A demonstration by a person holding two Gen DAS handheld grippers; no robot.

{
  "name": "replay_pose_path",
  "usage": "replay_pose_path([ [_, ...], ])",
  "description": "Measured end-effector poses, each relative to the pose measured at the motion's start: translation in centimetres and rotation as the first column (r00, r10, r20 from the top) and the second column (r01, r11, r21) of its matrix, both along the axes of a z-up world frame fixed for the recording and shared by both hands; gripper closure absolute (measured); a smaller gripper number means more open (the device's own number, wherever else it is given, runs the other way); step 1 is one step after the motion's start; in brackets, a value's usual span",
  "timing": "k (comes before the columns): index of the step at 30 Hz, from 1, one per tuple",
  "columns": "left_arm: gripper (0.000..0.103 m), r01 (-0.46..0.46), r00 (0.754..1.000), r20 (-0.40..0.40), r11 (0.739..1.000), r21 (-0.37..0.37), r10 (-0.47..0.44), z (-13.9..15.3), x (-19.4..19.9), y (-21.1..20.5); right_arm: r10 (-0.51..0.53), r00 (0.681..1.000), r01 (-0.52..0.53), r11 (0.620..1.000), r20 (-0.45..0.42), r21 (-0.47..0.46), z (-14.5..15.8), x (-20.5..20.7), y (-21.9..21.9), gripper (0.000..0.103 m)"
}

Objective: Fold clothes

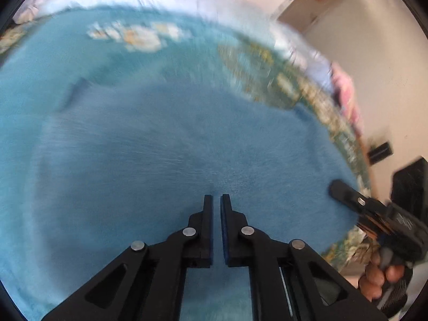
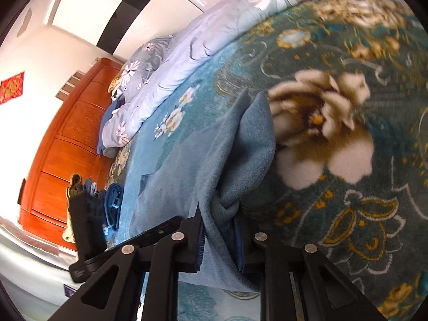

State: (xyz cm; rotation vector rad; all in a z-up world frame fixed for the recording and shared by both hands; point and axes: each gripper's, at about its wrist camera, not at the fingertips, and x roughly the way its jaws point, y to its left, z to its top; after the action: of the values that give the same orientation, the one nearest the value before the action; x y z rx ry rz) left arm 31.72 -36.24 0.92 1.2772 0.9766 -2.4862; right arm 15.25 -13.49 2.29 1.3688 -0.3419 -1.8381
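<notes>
A blue fleece garment (image 1: 165,144) lies spread over the bed and fills most of the left wrist view. My left gripper (image 1: 217,199) hovers over its near part with the jaws shut to a thin slit; I see no cloth pinched in them. At the garment's right edge sits my right gripper (image 1: 337,188), held by a hand (image 1: 377,275). In the right wrist view the right gripper (image 2: 220,227) is shut on a bunched fold of the blue garment (image 2: 240,155), lifted off the blanket. From there the cloth rises in a ridge.
A teal blanket (image 2: 347,200) with big cream and gold flowers covers the bed. A pale blue quilt (image 2: 187,61) is heaped along the far side. An orange wooden wardrobe (image 2: 67,147) stands beyond the bed's edge. White wall and a pale cabinet (image 1: 321,2) show past the bed.
</notes>
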Motion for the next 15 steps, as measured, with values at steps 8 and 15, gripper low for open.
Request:
replay_pose_path([
  [8,0.096,-0.162,0.985,-0.06,0.986,0.045,0.164,0.9,11.9,-4.7,0.115,0.982,-0.099,0.989,-0.15,0.11,5.3,3.5,-6.0,0.084],
  [15,0.096,-0.284,0.955,-0.059,0.954,0.102,0.29,-0.2,17.8,-7.7,0.241,0.944,-0.195,0.958,-0.224,0.211,6.7,7.5,-13.5,0.084],
])
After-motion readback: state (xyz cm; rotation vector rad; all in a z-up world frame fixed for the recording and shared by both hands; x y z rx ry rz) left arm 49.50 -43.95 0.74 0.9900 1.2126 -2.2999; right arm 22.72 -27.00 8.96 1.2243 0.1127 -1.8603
